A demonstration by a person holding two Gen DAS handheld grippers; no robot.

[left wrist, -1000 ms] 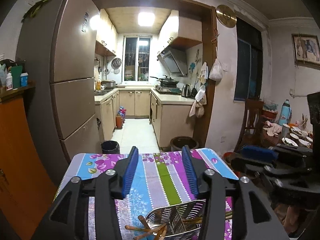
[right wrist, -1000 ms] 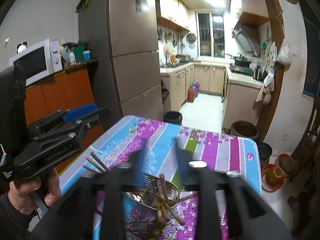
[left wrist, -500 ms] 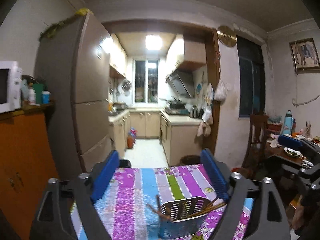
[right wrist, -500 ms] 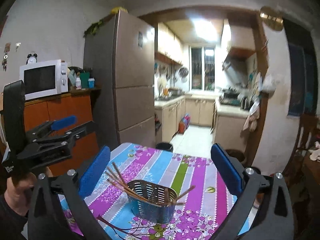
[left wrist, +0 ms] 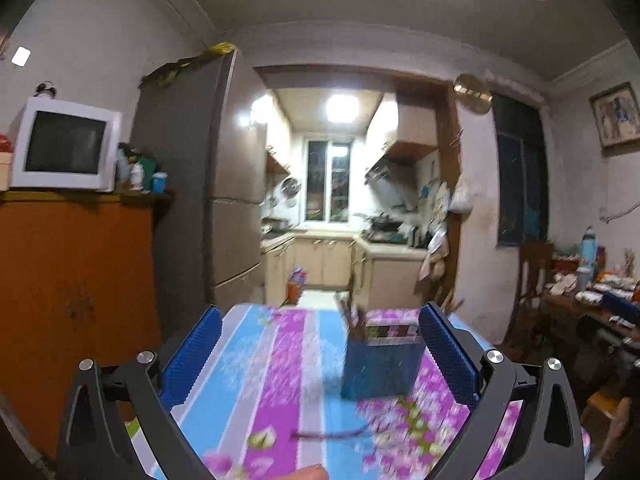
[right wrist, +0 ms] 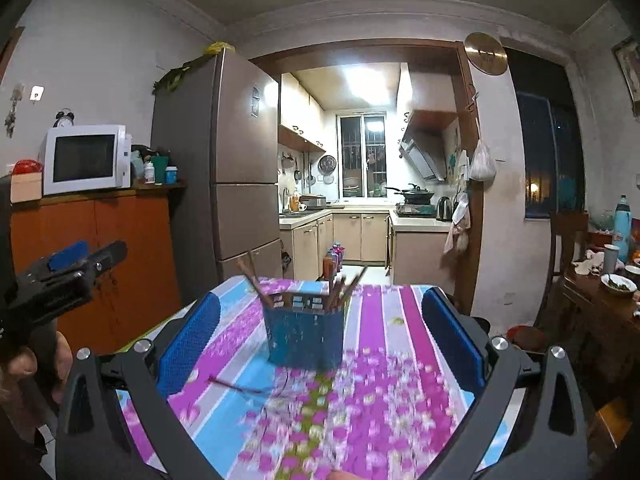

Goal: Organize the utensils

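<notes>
Nowhere legible writing: blurred utensil holder (right wrist: 305, 334).

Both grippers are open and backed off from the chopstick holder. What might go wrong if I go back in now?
The utensil holder stands upright with chopsticks leaning out at angles on both sides; a finger coming in from the side could catch one and flick it out or tip the holder. A loose chopstick lies flat on the tablecloth, which may be hard to pinch and might roll. The left wrist view is blurred, so settle before aiming.
</notes>
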